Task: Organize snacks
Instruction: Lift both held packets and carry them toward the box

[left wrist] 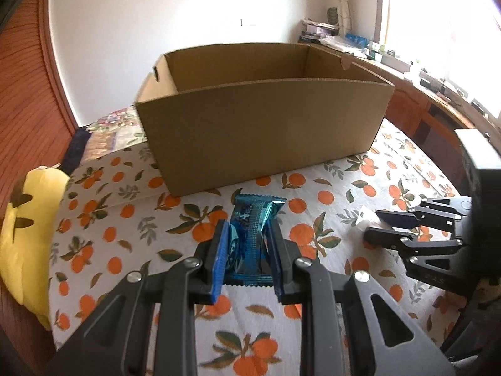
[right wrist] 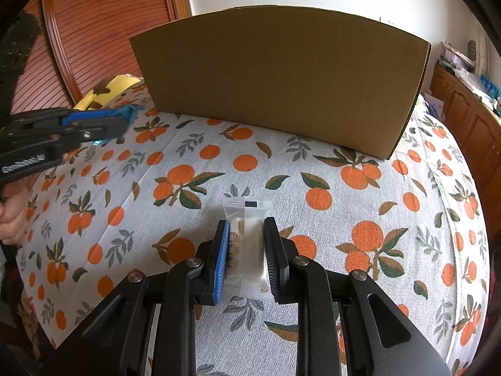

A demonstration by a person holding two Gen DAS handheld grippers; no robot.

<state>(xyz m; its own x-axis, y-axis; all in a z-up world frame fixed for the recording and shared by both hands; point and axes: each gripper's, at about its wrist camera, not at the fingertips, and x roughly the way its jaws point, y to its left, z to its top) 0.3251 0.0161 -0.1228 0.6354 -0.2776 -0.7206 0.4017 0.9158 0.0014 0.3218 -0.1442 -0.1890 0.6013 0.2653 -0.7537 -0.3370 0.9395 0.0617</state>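
Observation:
My left gripper (left wrist: 249, 227) is shut on a shiny blue snack packet (left wrist: 252, 238), held above the orange-print tablecloth (left wrist: 131, 244) just in front of the open cardboard box (left wrist: 260, 131). My right gripper (right wrist: 245, 225) is shut on a white snack packet (right wrist: 247, 247), low over the cloth, also in front of the box (right wrist: 281, 84). In the left wrist view the right gripper (left wrist: 375, 224) shows at the right with the white packet (left wrist: 364, 217) between its fingers. In the right wrist view the left gripper (right wrist: 120, 122) shows at the left, the blue packet (right wrist: 131, 111) at its tip.
A yellow plush toy (left wrist: 28, 228) lies at the left table edge. A wooden shutter door (right wrist: 103, 31) stands behind on the left. A wooden cabinet (left wrist: 438, 112) with clutter on it runs along the right under a bright window.

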